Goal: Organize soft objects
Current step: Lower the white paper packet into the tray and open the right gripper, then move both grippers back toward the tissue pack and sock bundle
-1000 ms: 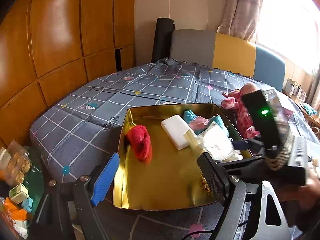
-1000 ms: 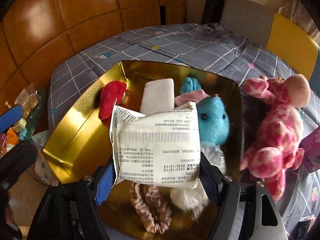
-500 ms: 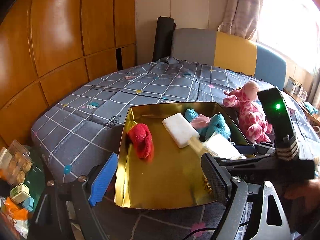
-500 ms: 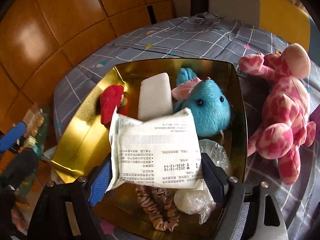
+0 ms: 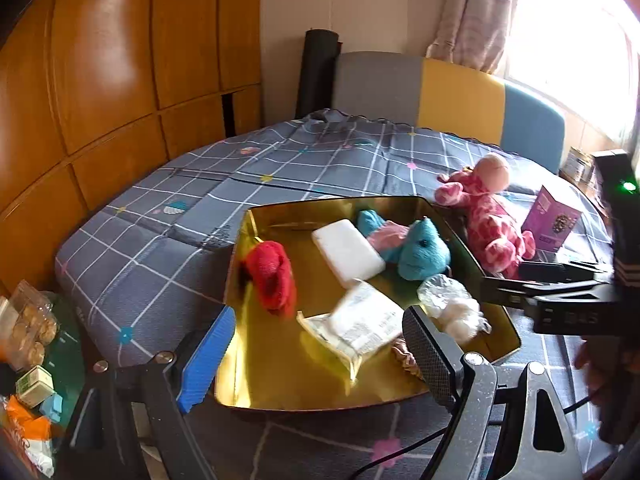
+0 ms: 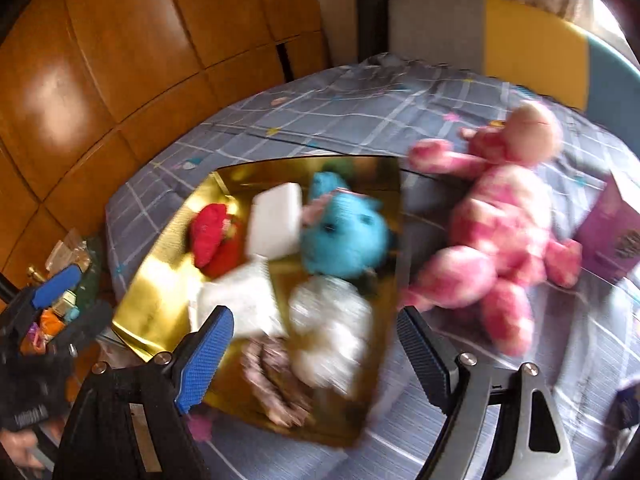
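Daylight floods from the overexposed window (image 5: 576, 40); the right-wrist view is motion-blurred, perhaps throughout, with fisheye-bent edges.

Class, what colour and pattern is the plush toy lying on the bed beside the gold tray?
Pink with paler blotches, a giraffe-like plush toy; clearest in the left wrist view.

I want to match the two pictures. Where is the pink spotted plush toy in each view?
Left wrist view: the pink spotted plush toy lies right of centre on the grey bedcover, just outside the right wall of the gold tray.
Right wrist view: the toy lies at right, blurred, again outside the tray.
Shared landmark: the blue plush inside the tray.
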